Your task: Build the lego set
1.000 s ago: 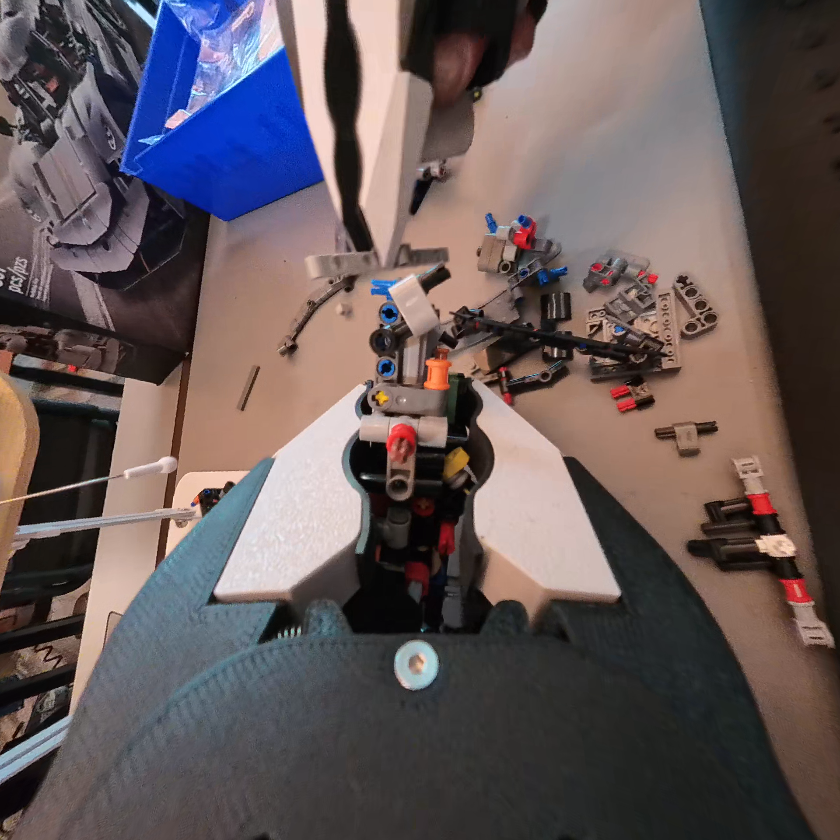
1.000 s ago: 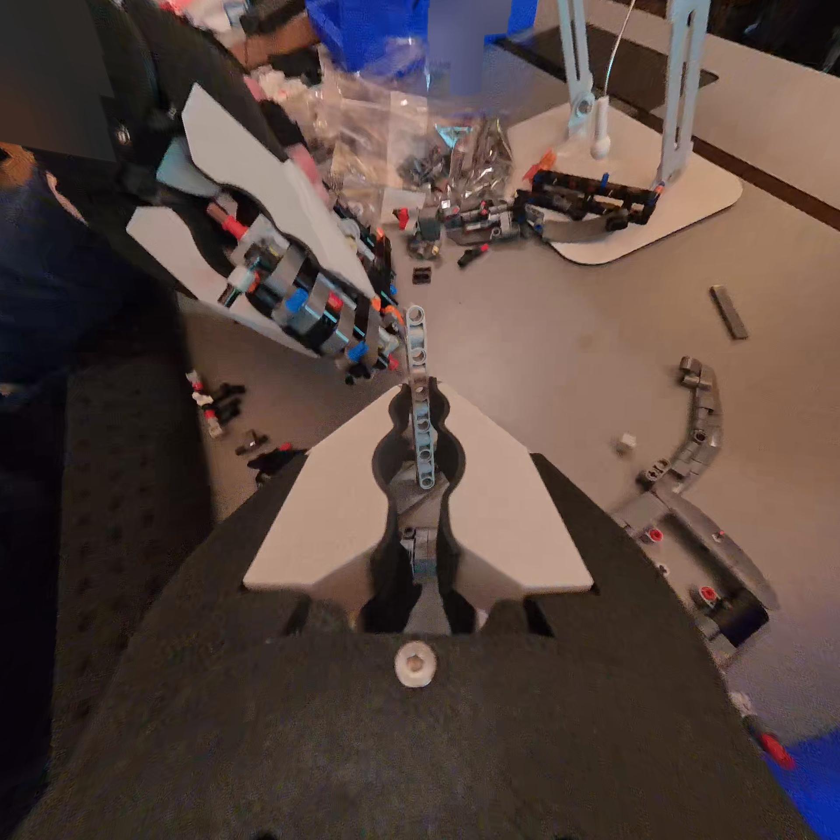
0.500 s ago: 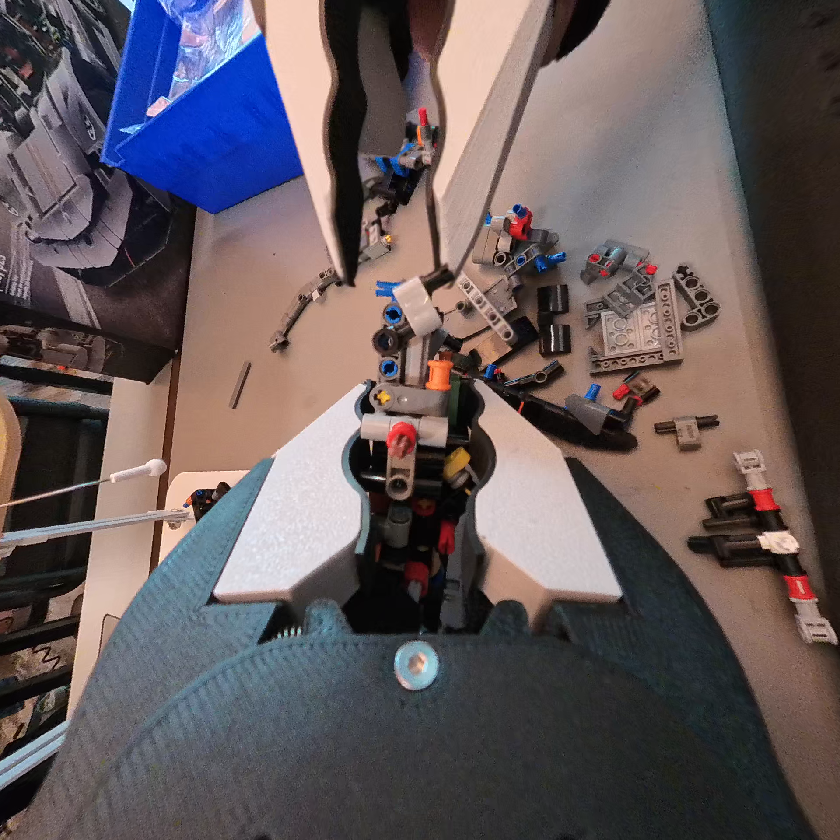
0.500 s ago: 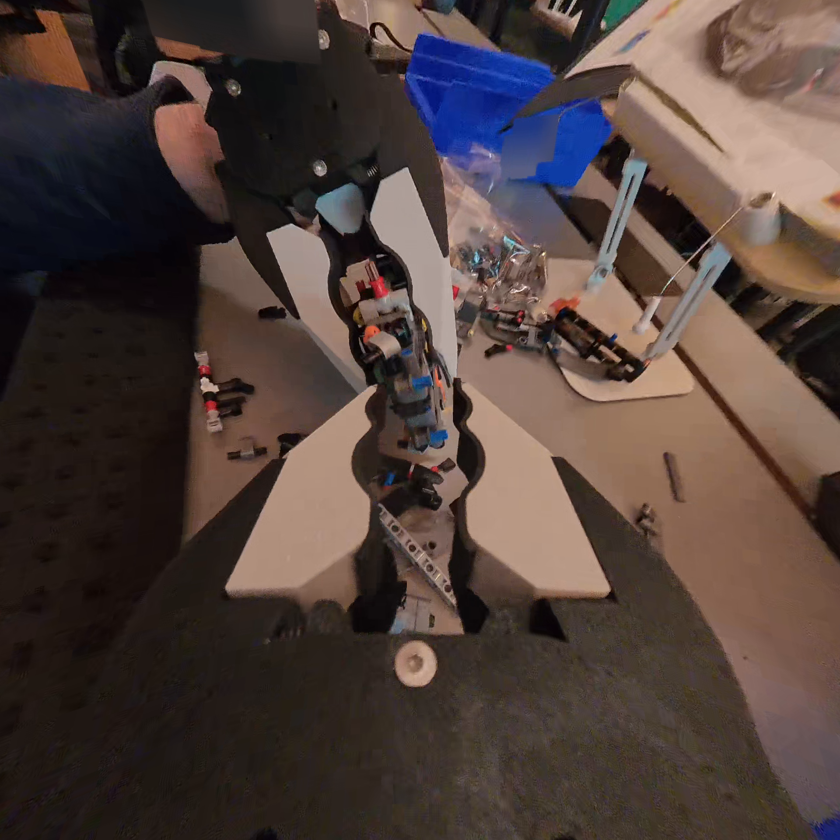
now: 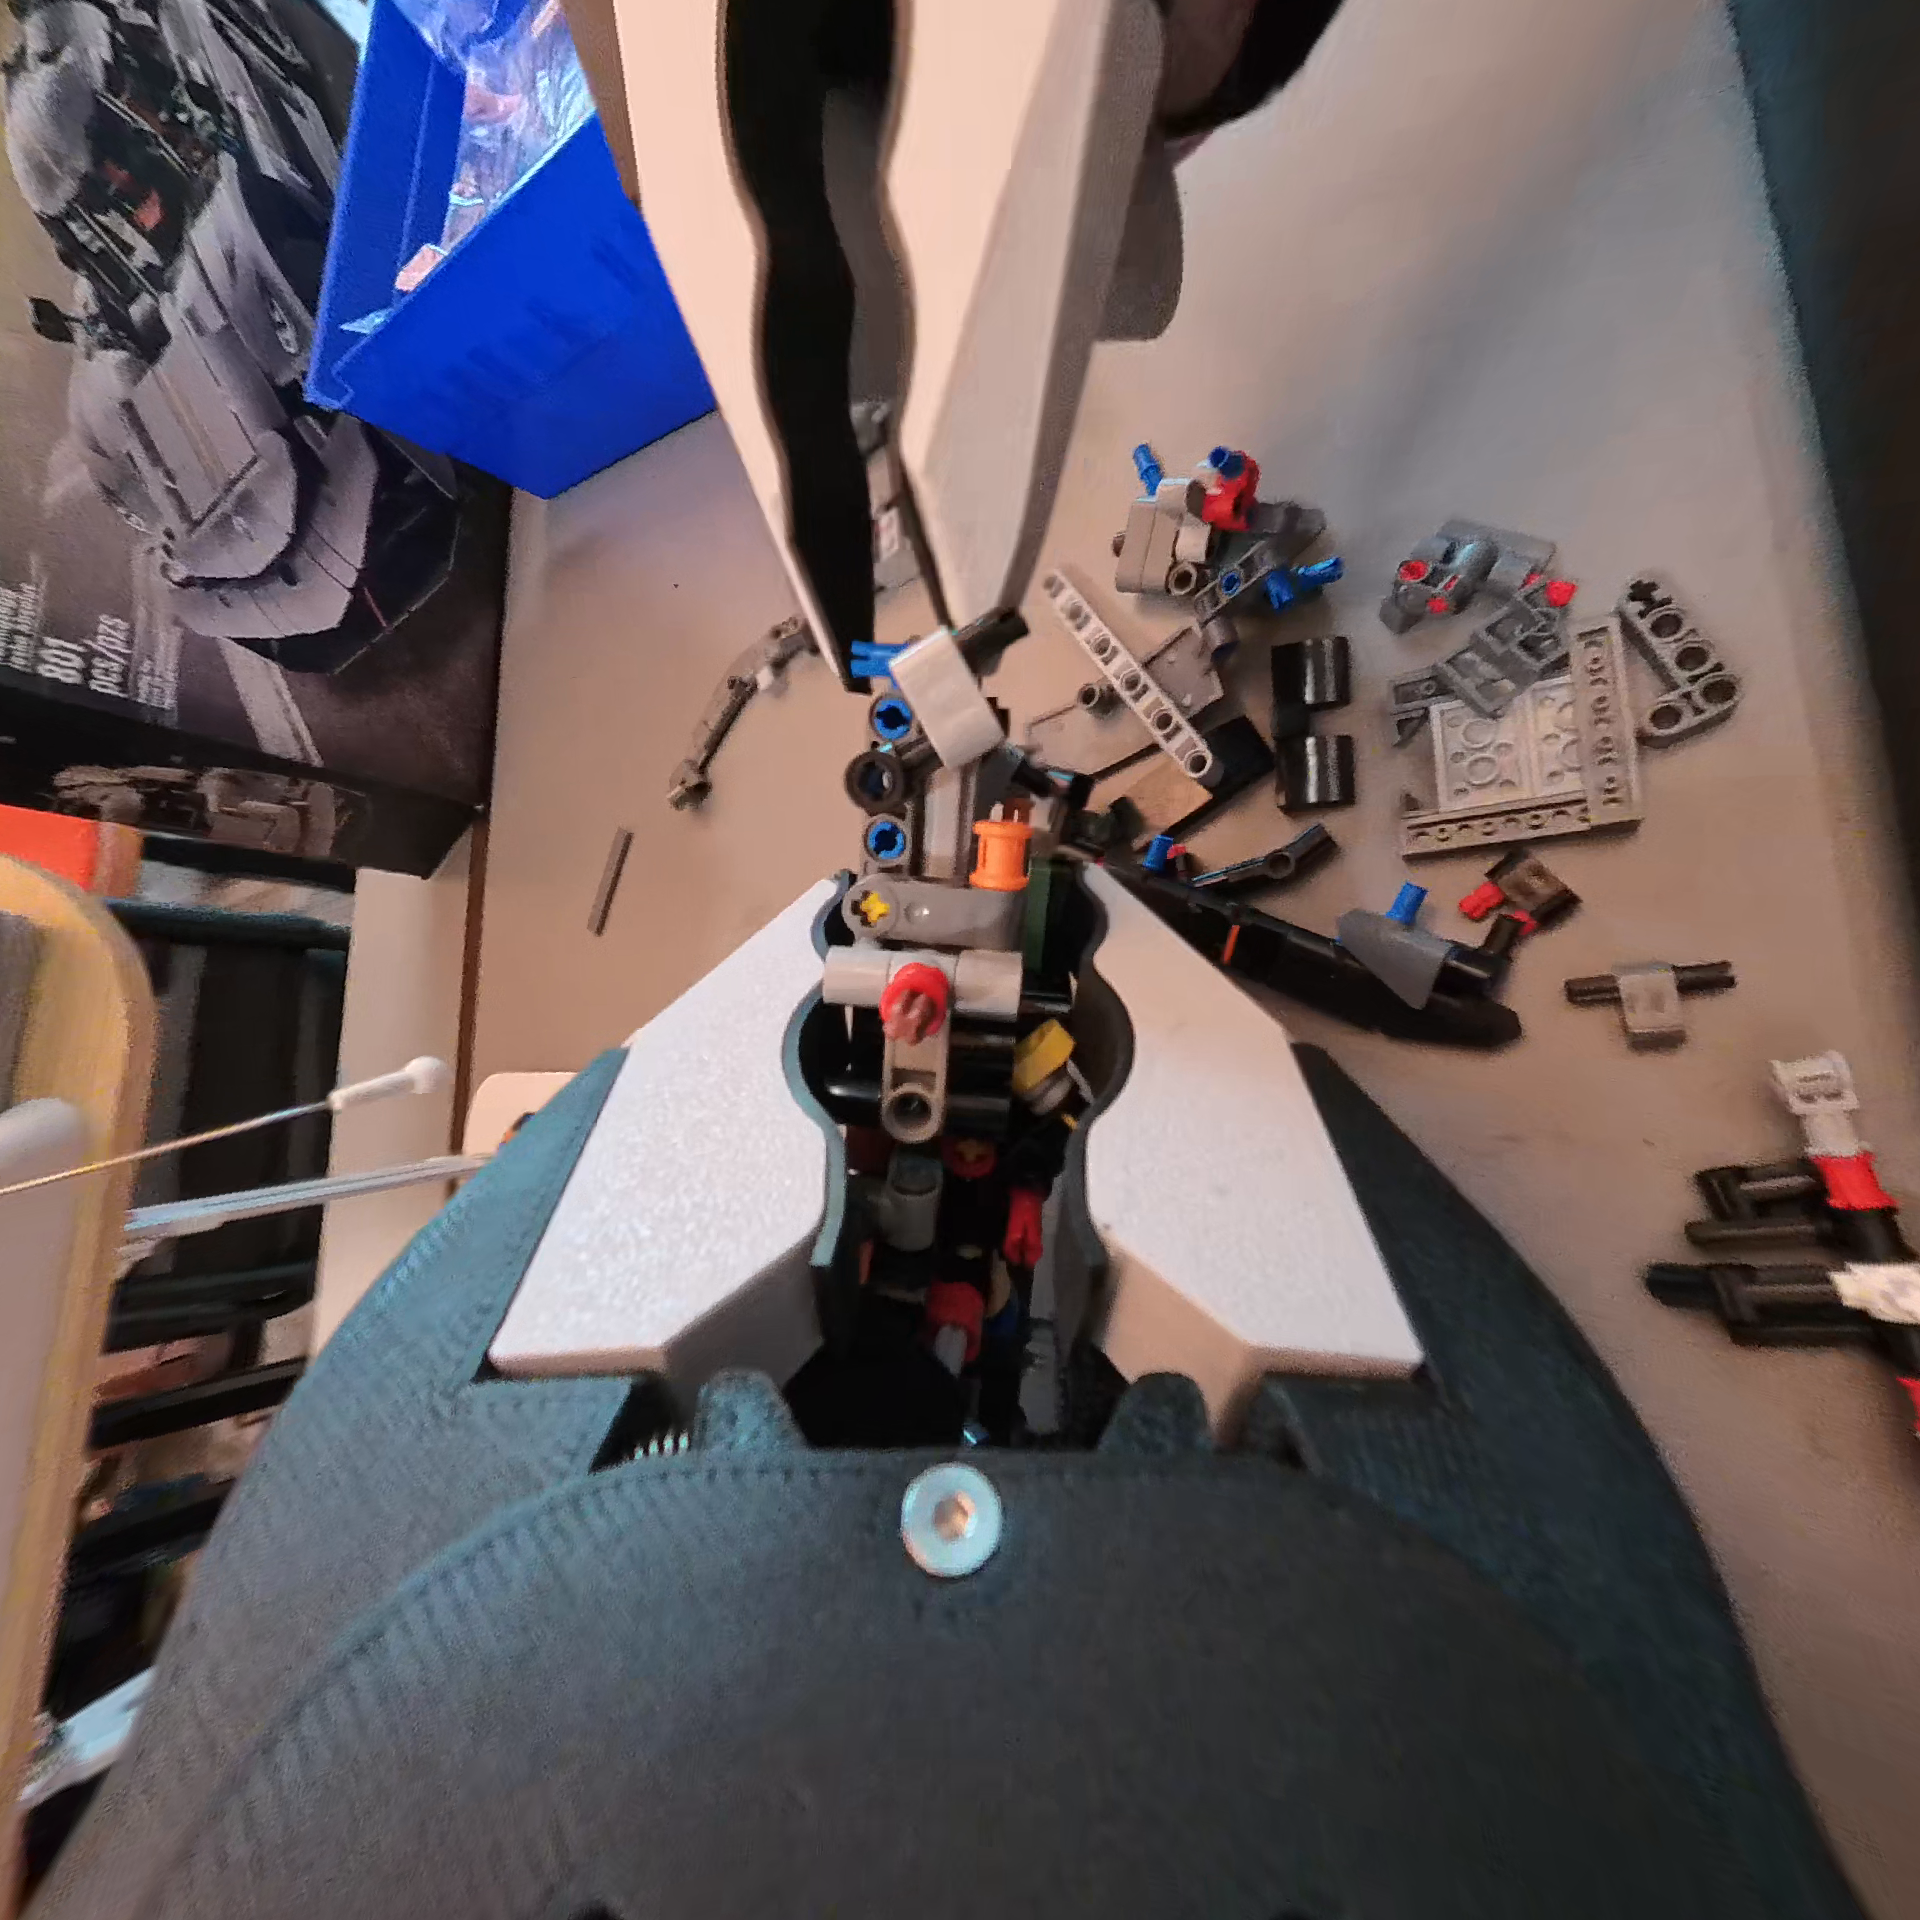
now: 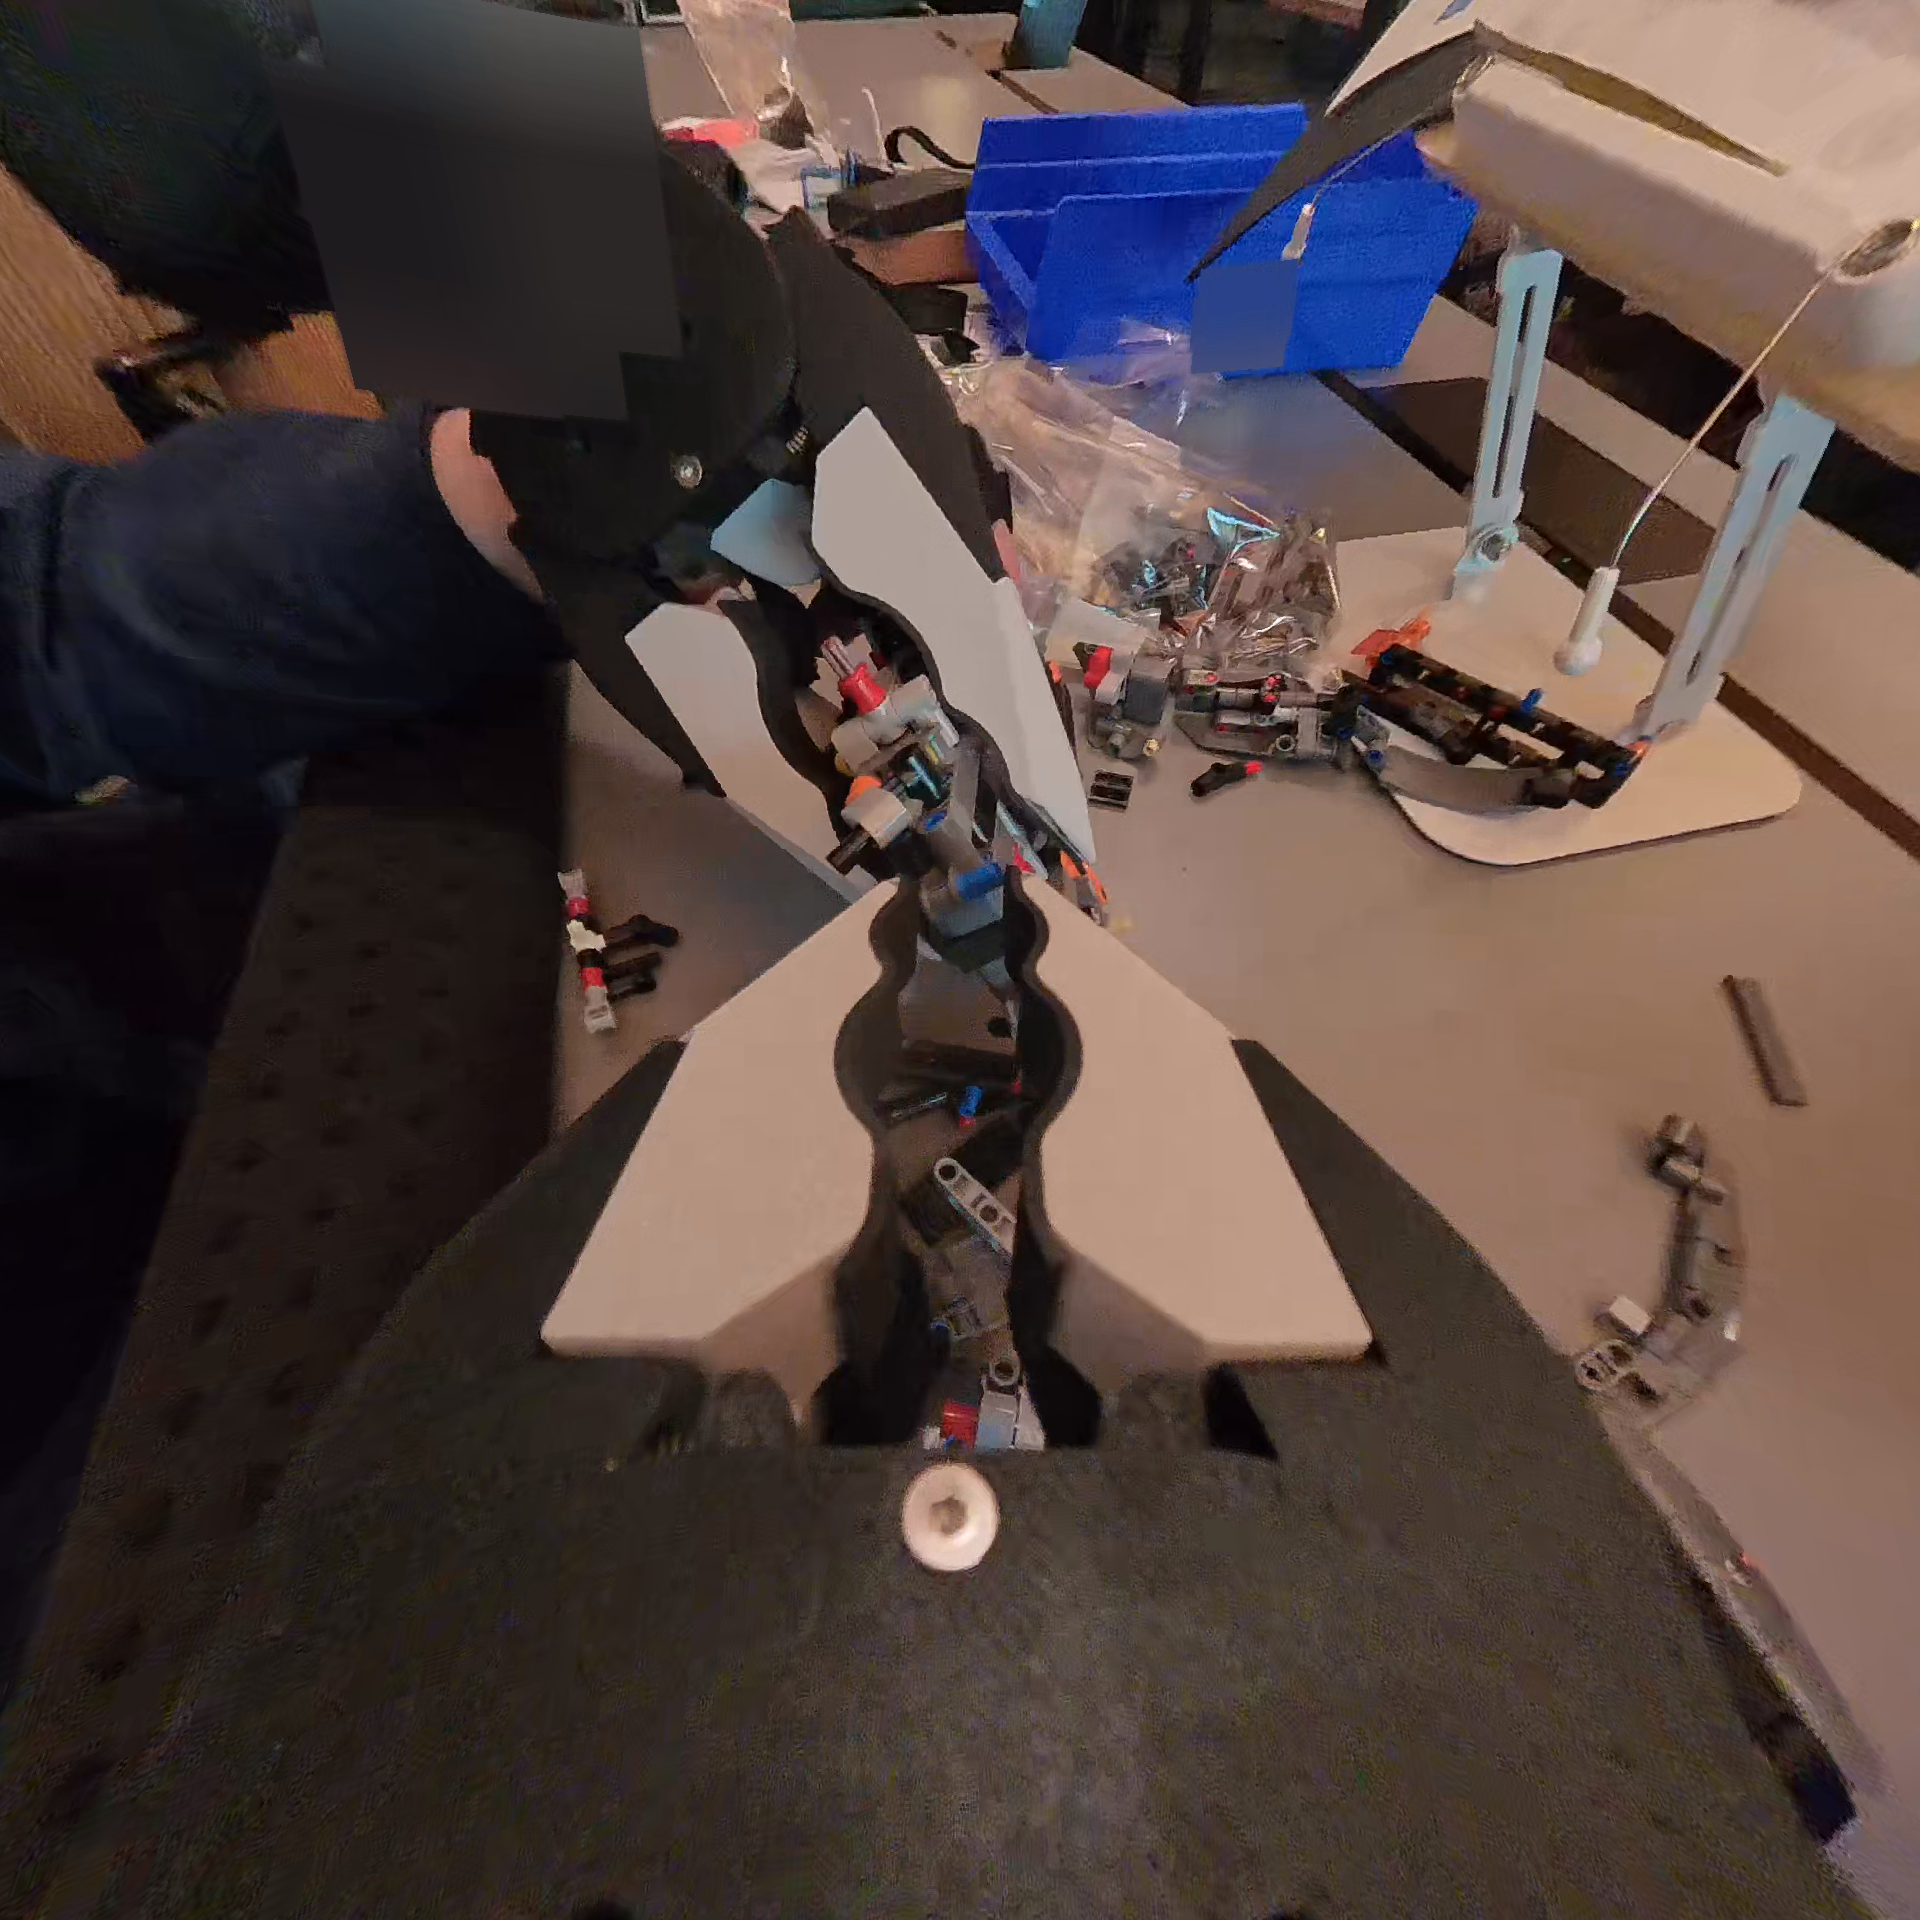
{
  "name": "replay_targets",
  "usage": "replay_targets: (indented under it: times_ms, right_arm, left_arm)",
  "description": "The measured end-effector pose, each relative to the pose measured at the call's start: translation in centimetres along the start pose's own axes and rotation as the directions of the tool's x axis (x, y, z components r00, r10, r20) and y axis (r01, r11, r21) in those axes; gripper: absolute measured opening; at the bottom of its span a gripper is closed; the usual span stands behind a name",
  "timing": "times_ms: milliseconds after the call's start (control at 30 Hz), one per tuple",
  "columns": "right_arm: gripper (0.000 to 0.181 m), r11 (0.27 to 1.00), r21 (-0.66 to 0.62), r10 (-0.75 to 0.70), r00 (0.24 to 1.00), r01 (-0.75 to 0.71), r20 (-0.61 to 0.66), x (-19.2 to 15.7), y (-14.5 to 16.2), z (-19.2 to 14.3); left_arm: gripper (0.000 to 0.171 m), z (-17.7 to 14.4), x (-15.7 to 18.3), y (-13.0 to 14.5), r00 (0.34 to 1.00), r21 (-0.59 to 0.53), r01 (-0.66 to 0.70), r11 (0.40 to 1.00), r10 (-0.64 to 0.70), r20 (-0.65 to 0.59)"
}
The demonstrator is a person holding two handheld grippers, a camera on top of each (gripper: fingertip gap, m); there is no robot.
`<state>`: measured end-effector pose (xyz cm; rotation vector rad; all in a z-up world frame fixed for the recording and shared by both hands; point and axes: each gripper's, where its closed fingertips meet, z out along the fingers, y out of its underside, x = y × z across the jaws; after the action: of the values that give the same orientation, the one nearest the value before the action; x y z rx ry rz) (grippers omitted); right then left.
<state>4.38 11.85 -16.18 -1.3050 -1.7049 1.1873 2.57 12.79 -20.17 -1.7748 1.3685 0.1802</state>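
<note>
My left gripper [image 5: 956,883] is shut on a Technic lego assembly [image 5: 935,935] of grey, black, red, orange and blue parts, held above the table. Its far end sticks out past my fingertips. My right gripper [image 6: 961,888] faces it head-on, and its jaws are closed down on that far end, around a grey piece with a blue pin [image 6: 961,883]. In the left wrist view the right gripper [image 5: 914,644] comes down from the top. In the right wrist view the left gripper [image 6: 966,862] reaches in from the upper left with the assembly [image 6: 883,727] between its fingers.
Loose grey, black and red parts [image 5: 1507,727] and a long grey beam [image 5: 1127,675] lie on the table. A black and red sub-assembly [image 5: 1818,1247] lies at the right. A blue bin [image 6: 1195,239], parts bags [image 6: 1195,561], a white stand with a black frame [image 6: 1507,717] and a curved grey piece [image 6: 1683,1268] sit around. Tip to tip, the grippers are about 5 cm apart.
My right gripper let go of the long grey beam, swung round to face the left gripper, opened, then narrowed onto the assembly's far end. The left gripper kept its hold.
</note>
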Motion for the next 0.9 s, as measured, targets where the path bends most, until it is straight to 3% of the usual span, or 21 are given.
replay_targets:
  times_ms: [233,400,500,700,900]
  right_arm:
    - [0.007,0.970,0.059,0.229,0.967,-0.237,0.113,0.6,-0.1,-0.8]
    - [0.009,0.997,0.051,0.059,0.998,-0.058,-0.009,0.7,-0.5,-1.2]
    - [0.006,0.996,0.056,0.066,0.998,-0.065,-0.006,0.6,-0.6,-1.2]
    - [0.005,0.960,0.126,0.237,0.965,-0.250,0.112,0.5,-1.3,-1.6]
    - [0.003,0.908,0.153,0.362,0.915,-0.389,0.176,0.7,-1.5,-1.4]
  left_arm:
    - [0.036,0.5,-1.2,-0.2,0.976,-0.070,-0.127,0.989,0.137,0.167]
    - [0.036,0.2,-2.5,-0.6,0.910,-0.137,-0.234,0.963,0.266,0.318]
    - [0.035,-0.3,-3.3,-0.9,0.845,-0.197,-0.299,0.934,0.355,0.400]
    - [0.035,-0.8,-3.9,-1.6,0.782,-0.239,-0.332,0.912,0.408,0.472]
    - [0.035,-0.8,-4.0,-1.6,0.771,-0.272,-0.318,0.908,0.415,0.483]
